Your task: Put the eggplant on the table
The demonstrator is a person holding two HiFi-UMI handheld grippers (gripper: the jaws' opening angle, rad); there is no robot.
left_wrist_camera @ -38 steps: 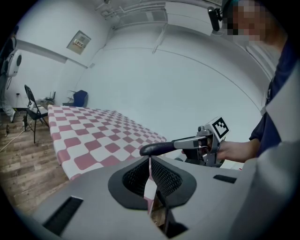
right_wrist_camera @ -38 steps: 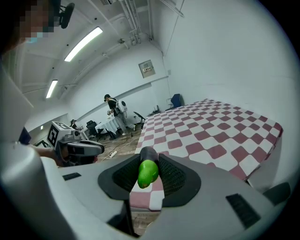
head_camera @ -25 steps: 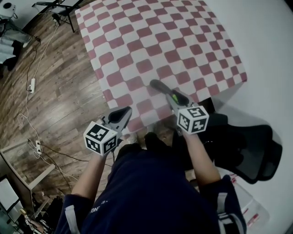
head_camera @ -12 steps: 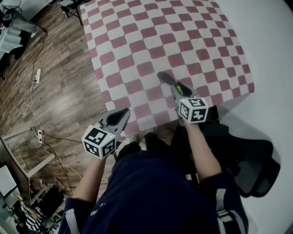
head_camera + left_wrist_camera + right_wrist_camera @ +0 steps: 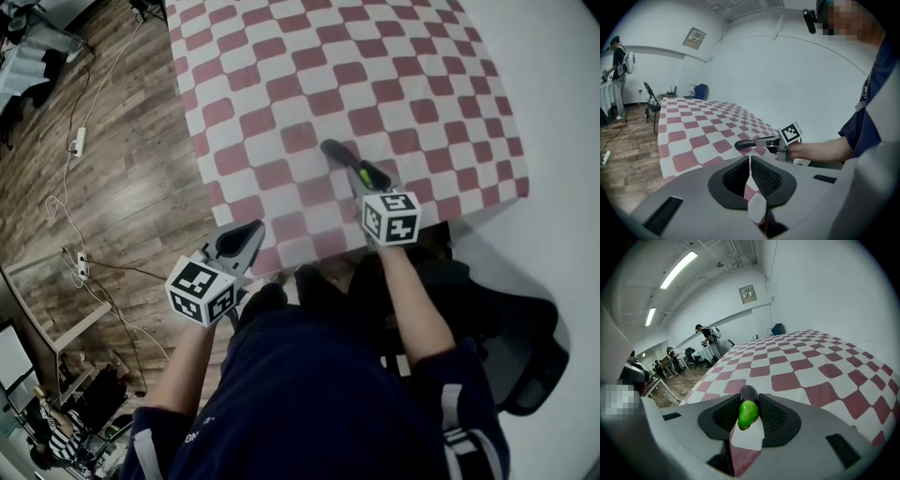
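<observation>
R gripper has its jaws pinching the eggplant. Its own view shows the green cap end facing the cam and the dark purple body poking out past the tips, something the head view only hints at. The head view gives the place instead: eggplant over the checked cloth of the table, near the edge closest to the person. The L gripper view adds a side look, with the eggplant lying about level and low over the cloth, but contact can't be told. L gripper has its jaws pressed together w/ nothing between, off the table's corner above the wood floor.

Vs a sec ago: R gripper has come lower and a bit further in over the cloth, same grip — L gripper has barely shifted.
</observation>
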